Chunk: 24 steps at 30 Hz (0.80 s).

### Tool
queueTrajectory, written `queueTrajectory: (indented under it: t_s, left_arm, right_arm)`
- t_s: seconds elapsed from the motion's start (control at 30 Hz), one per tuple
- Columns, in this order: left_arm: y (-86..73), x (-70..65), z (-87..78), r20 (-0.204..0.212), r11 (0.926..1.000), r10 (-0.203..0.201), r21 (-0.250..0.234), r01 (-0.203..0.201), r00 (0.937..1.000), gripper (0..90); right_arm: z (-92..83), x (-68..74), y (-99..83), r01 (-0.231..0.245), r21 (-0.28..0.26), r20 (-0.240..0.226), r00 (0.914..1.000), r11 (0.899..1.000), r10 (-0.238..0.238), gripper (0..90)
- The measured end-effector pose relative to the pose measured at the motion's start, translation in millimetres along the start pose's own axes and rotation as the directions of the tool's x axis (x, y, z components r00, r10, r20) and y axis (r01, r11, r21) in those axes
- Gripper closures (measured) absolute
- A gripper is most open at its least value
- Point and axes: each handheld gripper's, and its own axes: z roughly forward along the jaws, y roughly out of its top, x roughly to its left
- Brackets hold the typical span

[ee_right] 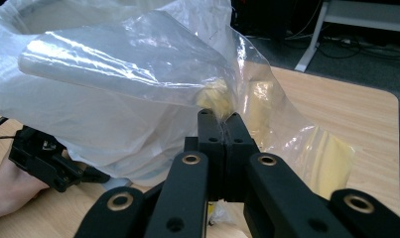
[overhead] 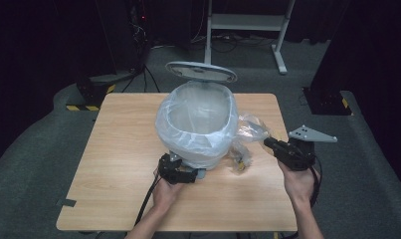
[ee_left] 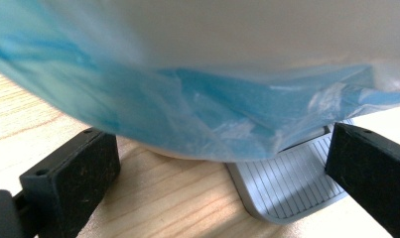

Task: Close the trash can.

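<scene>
Right gripper (ee_right: 222, 116), jaws clamped on a fold of the clear plastic bag (ee_right: 138, 74), lifts it beside the white bin (overhead: 200, 124) at the wooden table's (overhead: 123, 164) middle. Left gripper (overhead: 180, 172) rests at the bin's base, jaws wide, either side of the grey pedal (ee_left: 292, 183).

table (overhead: 118, 164): pale matt wood | bin liner (overhead: 188, 137): thin glossy plastic | pedal (ee_left: 292, 186): ribbed grey plastic
</scene>
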Motion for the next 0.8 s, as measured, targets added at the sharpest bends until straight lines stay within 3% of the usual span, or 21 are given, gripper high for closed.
queueTrajectory:
  t_s: [0.8]
  left_arm:
    - [0.0,0.0,0.0,0.0,1.0,0.0,0.0,0.0,1.0,0.7]
  right_arm:
    - [-2.6,15.7,38.9,0.046,-0.031,-0.044,0.9979,0.998,-0.048,89.3]
